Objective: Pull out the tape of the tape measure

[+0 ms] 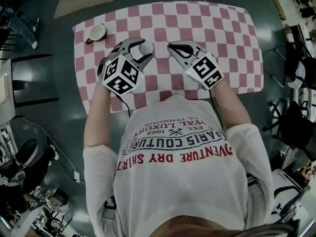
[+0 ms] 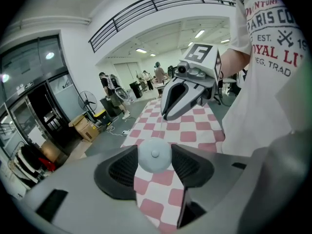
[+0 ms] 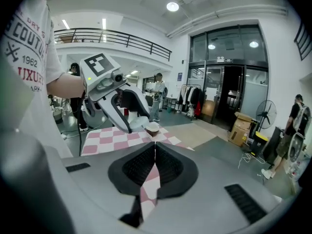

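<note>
The tape measure (image 1: 145, 48) is a small round case of pale colour with a button in the middle of its face. It is held a little above the checkered cloth (image 1: 217, 23), in the near left part of the table. The left gripper (image 2: 154, 150) pinches it by the rim, one pad on each side, so its jaws stand fairly wide around the case. The right gripper (image 3: 155, 146) is just beside it, on its right. Its jaws are pressed together and I see nothing between them. A cup (image 1: 96, 32) stands well apart, at the far left corner of the cloth.

The case looks like smooth hard plastic, and I judge it light and stiff. Because it is round and held only at two points, it may turn or slip when the tape is pulled. The tape itself is probably thin, flexible and on a spring. The right place to take hold is the small tab at the end of the tape, but no view shows this tab clearly.
</note>
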A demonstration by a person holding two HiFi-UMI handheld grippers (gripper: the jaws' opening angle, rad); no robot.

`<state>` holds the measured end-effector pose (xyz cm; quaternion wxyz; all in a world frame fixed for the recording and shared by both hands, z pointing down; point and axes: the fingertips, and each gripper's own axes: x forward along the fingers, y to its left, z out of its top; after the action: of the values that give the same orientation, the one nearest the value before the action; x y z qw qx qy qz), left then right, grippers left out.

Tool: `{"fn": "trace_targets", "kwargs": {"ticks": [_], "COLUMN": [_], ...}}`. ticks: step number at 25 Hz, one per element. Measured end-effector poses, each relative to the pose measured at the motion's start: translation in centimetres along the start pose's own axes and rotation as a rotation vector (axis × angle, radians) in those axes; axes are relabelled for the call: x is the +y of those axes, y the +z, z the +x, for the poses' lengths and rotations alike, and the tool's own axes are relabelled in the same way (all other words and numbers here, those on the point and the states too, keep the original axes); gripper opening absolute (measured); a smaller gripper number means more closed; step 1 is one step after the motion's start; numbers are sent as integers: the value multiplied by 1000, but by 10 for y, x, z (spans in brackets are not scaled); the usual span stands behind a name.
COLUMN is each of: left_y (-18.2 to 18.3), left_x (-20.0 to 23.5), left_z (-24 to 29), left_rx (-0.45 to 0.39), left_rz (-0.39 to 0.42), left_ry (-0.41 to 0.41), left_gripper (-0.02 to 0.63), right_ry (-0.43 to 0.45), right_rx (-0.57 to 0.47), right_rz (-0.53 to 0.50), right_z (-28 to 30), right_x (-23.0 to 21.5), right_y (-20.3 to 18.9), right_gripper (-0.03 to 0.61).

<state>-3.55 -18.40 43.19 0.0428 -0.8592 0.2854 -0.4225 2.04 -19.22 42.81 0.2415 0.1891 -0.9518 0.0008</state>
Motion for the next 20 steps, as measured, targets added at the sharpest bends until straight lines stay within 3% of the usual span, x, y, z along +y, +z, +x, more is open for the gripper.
{"fn": "trace_targets", "kwargs": {"ticks": [5,16,20], "left_y": [-1,12,3], "left_x": [15,25,33], "left_z": [-5,-1,-3], "left_rx": [-7,-23,2], "left_rz": [-23,-2,-13], "left_ry": [25,82,107], "left_gripper": [233,233,232], "right_ry": [-86,-215,-287], "right_rx": [-13,-17,-15], "right_rz": [82,179,261], "right_z": [-16,-35,-52], "right_x": [-36,-62,-82], "right_y": [-7,-17,-31], "right_gripper": [32,32,32]}}
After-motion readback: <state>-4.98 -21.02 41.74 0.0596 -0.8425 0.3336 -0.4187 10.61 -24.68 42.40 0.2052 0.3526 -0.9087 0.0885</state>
